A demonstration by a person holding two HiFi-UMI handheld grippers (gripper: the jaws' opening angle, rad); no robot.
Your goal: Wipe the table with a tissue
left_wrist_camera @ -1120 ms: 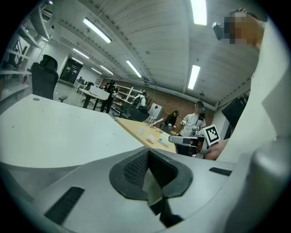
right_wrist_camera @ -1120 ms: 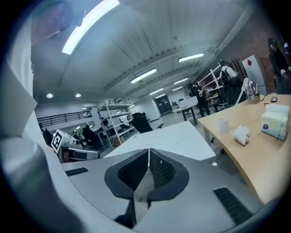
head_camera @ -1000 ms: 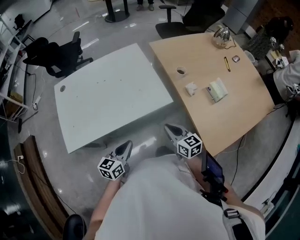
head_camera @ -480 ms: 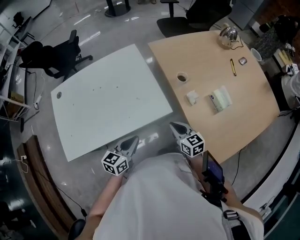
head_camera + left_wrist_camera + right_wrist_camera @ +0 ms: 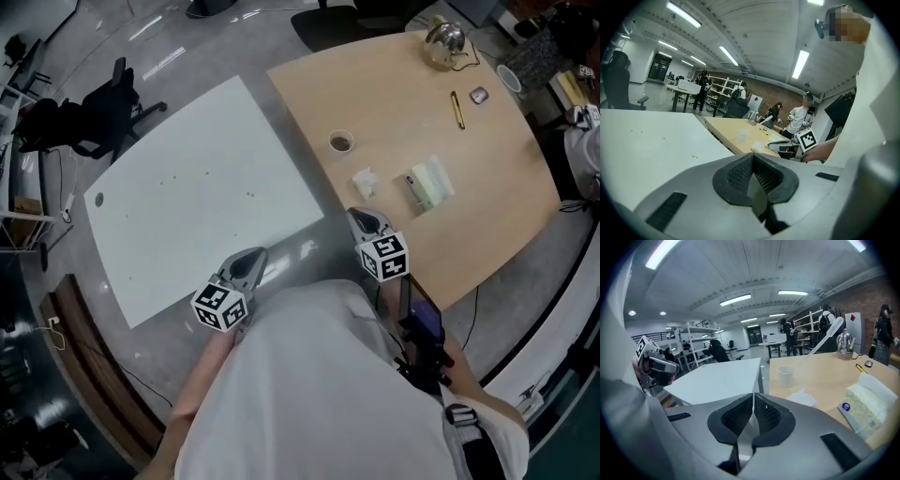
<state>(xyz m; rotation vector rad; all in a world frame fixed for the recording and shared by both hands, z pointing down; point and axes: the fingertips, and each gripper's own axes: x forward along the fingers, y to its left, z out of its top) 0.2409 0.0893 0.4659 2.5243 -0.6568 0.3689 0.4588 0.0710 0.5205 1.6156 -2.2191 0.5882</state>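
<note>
Reach-for-tissue step, judged: right hand-held gripper and left hand-held gripper are both pressed together and empty, the crumpled tissue lies on the wooden desk just ahead of the right one, which next needs to spread and pinch it.

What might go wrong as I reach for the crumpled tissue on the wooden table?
1. The right gripper is shut and empty. Unless it opens, it will likely just push the crumpled white tissue away.
2. The white paper cup stands just beyond the tissue, so an overshooting reach could tip it.
</note>
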